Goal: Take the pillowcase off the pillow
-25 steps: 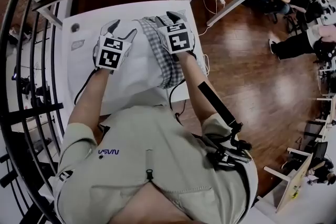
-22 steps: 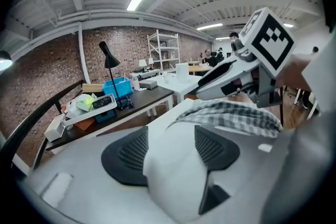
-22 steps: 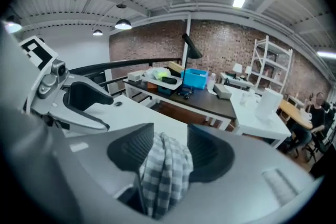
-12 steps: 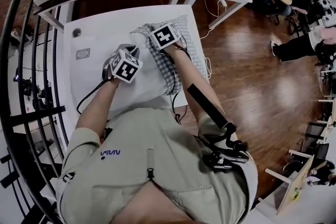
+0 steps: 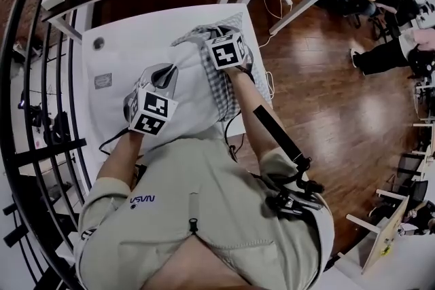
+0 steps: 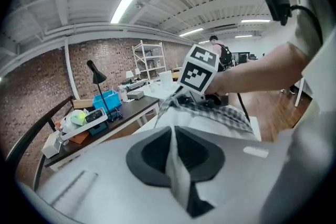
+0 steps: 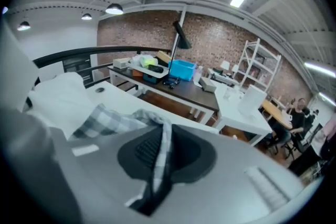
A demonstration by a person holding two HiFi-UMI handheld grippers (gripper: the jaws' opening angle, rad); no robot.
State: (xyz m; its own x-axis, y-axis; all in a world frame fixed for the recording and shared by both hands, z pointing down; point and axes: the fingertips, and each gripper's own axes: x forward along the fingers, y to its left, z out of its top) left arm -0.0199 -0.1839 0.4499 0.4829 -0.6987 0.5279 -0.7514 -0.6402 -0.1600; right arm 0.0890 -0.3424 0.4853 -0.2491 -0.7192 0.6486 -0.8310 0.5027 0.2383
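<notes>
The left claw (image 6: 174, 169) closed on the pillow (image 5: 193, 96) and drew back; the right claw (image 7: 158, 159) closed on the checked pillowcase (image 7: 113, 119).

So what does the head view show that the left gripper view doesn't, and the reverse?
Head view only: the marker cube on the left gripper and the person's left forearm. Left gripper view only: its jaws, which have just been closing, pinching a fold of the white pillow, plus ceiling lights. Both: the checked pillowcase and the cluttered dark desk.

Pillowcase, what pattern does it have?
Grey-and-white checks. The pillowcase shows best in the right gripper view.
</notes>
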